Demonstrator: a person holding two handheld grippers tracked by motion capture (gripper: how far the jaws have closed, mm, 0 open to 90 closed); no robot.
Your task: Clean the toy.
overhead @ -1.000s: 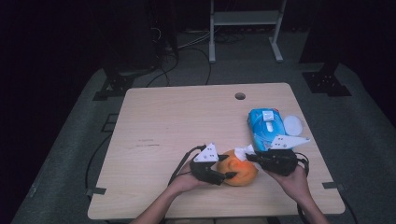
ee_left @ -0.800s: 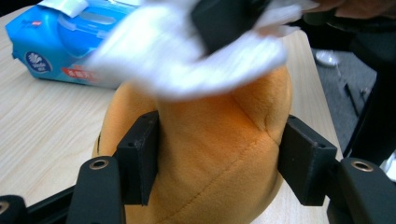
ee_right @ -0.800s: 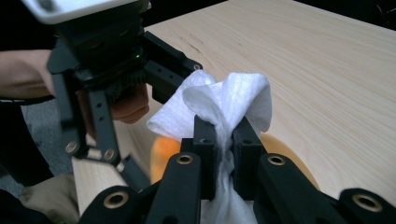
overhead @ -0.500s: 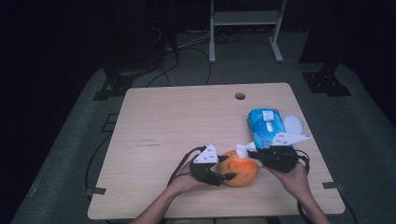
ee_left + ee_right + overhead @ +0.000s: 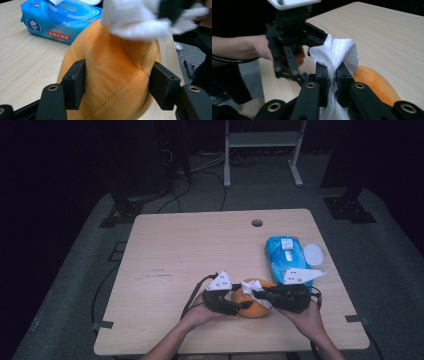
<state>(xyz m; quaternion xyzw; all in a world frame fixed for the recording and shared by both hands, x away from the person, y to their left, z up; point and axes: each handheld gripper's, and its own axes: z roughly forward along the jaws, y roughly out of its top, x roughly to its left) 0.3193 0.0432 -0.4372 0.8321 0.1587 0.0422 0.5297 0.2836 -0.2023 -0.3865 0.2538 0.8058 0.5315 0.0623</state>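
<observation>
An orange plush toy (image 5: 254, 309) rests on the wooden table (image 5: 200, 250) near its front edge. My left gripper (image 5: 240, 305) is shut on it from the left. In the left gripper view the two pads press into the sides of the toy (image 5: 112, 75); the jaws have just opened a touch but still hold it. My right gripper (image 5: 331, 72) is shut on a crumpled white wipe (image 5: 337, 52). It holds the wipe (image 5: 250, 287) against the top of the toy (image 5: 374, 80), and the wipe (image 5: 132, 20) covers the toy's upper end.
A blue pack of wet wipes (image 5: 286, 257) with its lid open lies to the right, just behind the right hand. A round white lid (image 5: 314, 252) lies beside it. A cable hole (image 5: 257, 223) sits near the table's far edge. Cables trail from both grippers.
The right gripper has slid the wipe a little to the left and down over the top of the toy. The left hand and the toy have kept still.
</observation>
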